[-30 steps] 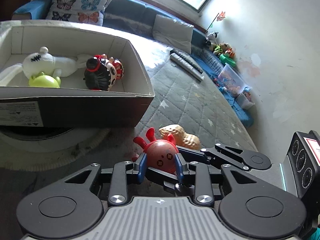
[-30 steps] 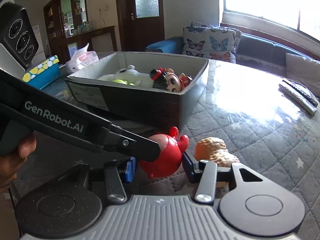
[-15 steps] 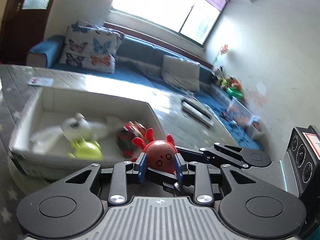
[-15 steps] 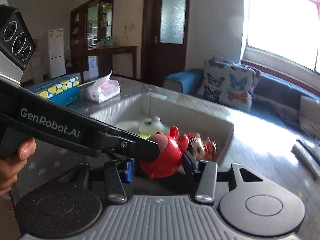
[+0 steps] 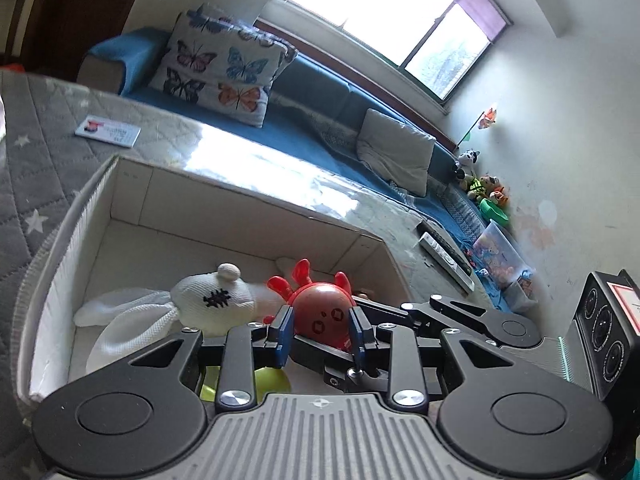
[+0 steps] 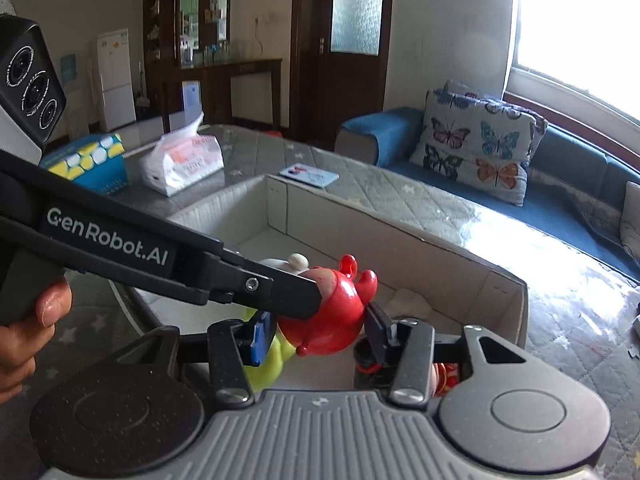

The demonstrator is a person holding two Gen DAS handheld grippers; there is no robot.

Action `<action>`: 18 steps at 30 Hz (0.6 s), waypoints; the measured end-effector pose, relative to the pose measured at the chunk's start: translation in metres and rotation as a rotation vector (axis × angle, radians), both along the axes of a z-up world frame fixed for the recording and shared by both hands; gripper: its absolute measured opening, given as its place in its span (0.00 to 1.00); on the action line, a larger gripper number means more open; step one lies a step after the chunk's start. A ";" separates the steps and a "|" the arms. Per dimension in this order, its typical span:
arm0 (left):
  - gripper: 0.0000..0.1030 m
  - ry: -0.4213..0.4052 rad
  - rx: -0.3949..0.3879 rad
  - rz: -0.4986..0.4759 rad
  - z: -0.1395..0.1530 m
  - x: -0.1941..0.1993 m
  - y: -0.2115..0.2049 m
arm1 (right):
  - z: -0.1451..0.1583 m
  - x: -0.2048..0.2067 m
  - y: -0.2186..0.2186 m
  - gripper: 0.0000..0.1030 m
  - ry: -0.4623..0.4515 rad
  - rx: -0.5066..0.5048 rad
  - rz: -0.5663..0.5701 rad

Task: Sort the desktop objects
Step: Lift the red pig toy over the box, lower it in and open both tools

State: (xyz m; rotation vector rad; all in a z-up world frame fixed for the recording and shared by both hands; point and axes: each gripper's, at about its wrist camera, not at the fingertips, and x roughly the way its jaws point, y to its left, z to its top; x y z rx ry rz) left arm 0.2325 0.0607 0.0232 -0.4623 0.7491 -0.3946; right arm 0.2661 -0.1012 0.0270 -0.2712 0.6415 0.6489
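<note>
A round red toy with small horns is clamped between the blue pads of my left gripper, held above the open cardboard box. In the right wrist view the same red toy sits between the fingers of my right gripper, whose pads stand on either side of it; the left gripper's arm crosses in from the left. Inside the box lie a white knitted plush, a yellow-green toy and a red-and-black doll, partly hidden.
The box stands on a grey quilted table cover. A card lies beyond the box. Remote controls lie to the right. A tissue pack and a blue box stand at the far left. A sofa runs behind.
Both grippers have lifted the red toy off the table, away from the peanut toy, and carried it over the box rim; it now hangs above the toys inside.
</note>
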 end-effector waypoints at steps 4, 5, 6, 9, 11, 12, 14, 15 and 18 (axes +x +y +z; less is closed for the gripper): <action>0.31 0.022 -0.017 0.003 -0.011 0.009 0.005 | -0.009 0.007 0.008 0.47 0.006 -0.053 0.009; 0.31 0.026 -0.021 0.005 -0.013 0.010 0.006 | -0.010 0.008 0.010 0.47 0.005 -0.064 0.012; 0.31 0.034 -0.023 0.005 -0.015 0.011 0.006 | -0.012 0.009 0.013 0.47 0.006 -0.082 0.016; 0.33 0.047 -0.016 0.005 -0.020 0.012 0.006 | -0.017 0.012 0.019 0.47 0.010 -0.116 0.021; 0.33 0.044 -0.006 0.005 -0.020 0.012 0.005 | -0.019 0.012 0.022 0.47 0.010 -0.131 0.021; 0.33 0.044 -0.002 0.006 -0.020 0.013 0.004 | -0.019 0.013 0.022 0.47 0.013 -0.132 0.019; 0.34 0.046 0.002 0.006 -0.019 0.012 0.003 | -0.019 0.015 0.025 0.47 0.016 -0.138 0.018; 0.34 0.046 0.005 0.006 -0.019 0.012 0.002 | -0.019 0.015 0.025 0.47 0.017 -0.139 0.017; 0.34 0.044 0.016 0.006 -0.017 0.010 0.001 | -0.019 0.014 0.025 0.48 0.017 -0.140 0.014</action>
